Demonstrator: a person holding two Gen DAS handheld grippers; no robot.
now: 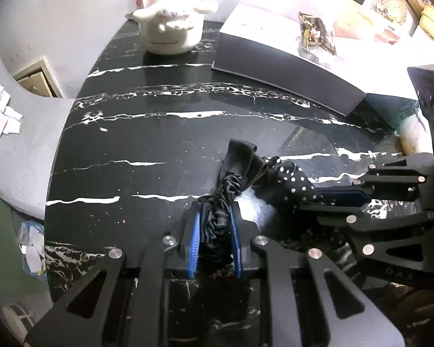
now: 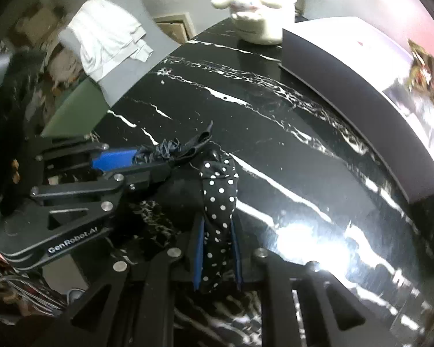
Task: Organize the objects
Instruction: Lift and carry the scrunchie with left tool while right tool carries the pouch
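Note:
My left gripper (image 1: pixel 215 217) is shut on a black ruched hair tie (image 1: pixel 227 199) with a bow end, held just above the black marble table (image 1: pixel 147 133). My right gripper (image 2: pixel 218 222) is shut on a black polka-dot hair tie (image 2: pixel 220 190). In the left wrist view the right gripper (image 1: pixel 318 198) comes in from the right with the polka-dot tie (image 1: pixel 292 179) touching the black tie's bow. In the right wrist view the left gripper (image 2: pixel 147 162) enters from the left holding the black tie (image 2: pixel 170 149). The two ties meet in the middle.
A white plush-figure pot (image 1: pixel 173 29) stands at the table's far edge. A flat black-and-white box (image 1: pixel 286 72) lies at the back right with a crumpled wrapper (image 1: pixel 315 33) on it. A grey chair with white cloth (image 2: pixel 107 40) stands to the left of the table.

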